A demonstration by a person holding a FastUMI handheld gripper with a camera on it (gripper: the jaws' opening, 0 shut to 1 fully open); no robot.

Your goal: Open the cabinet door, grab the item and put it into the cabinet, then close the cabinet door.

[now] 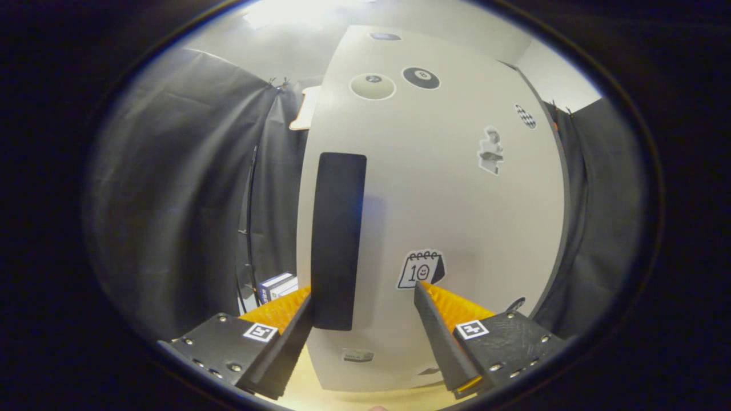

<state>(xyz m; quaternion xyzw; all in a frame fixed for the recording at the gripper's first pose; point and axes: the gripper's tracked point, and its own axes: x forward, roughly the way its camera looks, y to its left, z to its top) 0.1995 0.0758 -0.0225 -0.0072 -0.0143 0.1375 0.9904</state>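
White, sticker-dotted cabinet door (457,200) stands closed just ahead of the hand-held gripper (363,305), its dark vertical handle (337,240) at about 11 o'clock from the fingertips (nearer the left finger). The fingers are spread apart, gripping nothing. A small box (278,285) sits beyond the left finger at 10 o'clock, on the pale tabletop (320,399).

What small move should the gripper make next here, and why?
Probably ease forward and close on the black handle. The cabinet door looks closed, and the open gripper has the handle's lower end just inside one finger, not yet pressed by both.
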